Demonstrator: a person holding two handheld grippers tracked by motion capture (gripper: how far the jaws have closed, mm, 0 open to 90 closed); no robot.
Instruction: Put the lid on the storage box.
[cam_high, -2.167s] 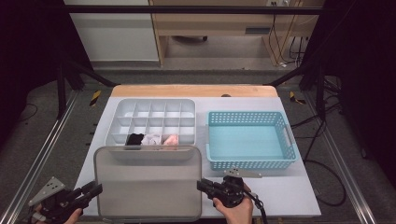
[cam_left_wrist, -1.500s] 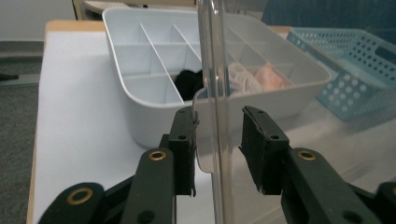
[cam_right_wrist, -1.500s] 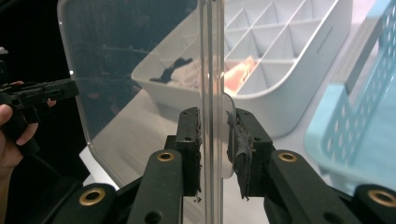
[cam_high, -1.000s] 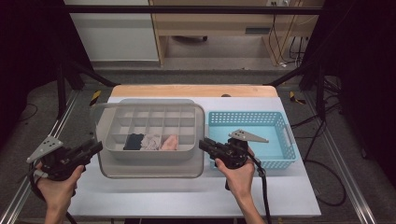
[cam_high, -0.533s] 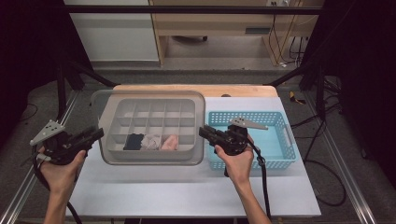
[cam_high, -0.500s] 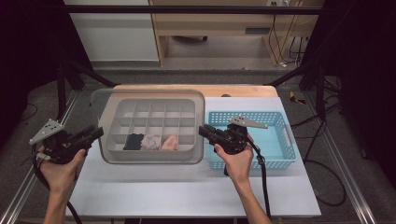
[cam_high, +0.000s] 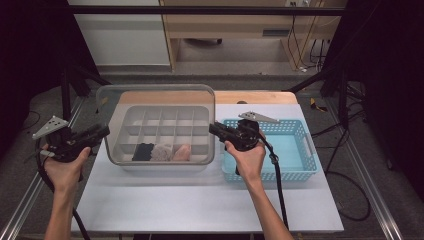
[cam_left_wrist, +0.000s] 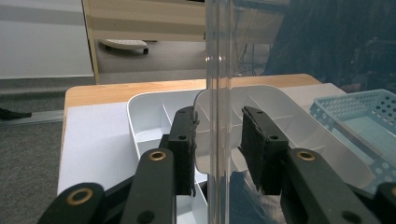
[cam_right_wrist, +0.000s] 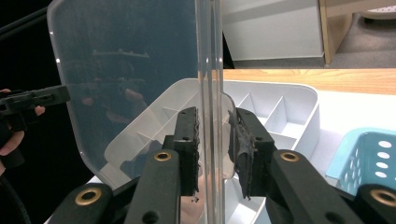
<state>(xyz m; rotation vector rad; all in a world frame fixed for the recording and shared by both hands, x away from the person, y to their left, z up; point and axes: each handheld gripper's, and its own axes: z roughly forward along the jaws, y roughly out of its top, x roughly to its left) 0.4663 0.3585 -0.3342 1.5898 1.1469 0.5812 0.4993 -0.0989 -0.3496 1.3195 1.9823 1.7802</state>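
Two tongs, left (cam_high: 102, 133) and right (cam_high: 214, 129), each clamp one edge of the clear lid (cam_high: 157, 95); we hold it level above the divided tray (cam_high: 200, 112) to seat it squarely.

The tray (cam_high: 165, 131) is covered from above by the clear lid (cam_high: 155, 97). Right of the tray, passage is blocked by the basket (cam_high: 295, 150). In front of the tray, bare table (cam_high: 200, 200) is left free.

The lid (cam_high: 156, 125) is being held above the divided tray (cam_high: 165, 131), between both grippers; the basket (cam_high: 280, 150) is sitting right of it.
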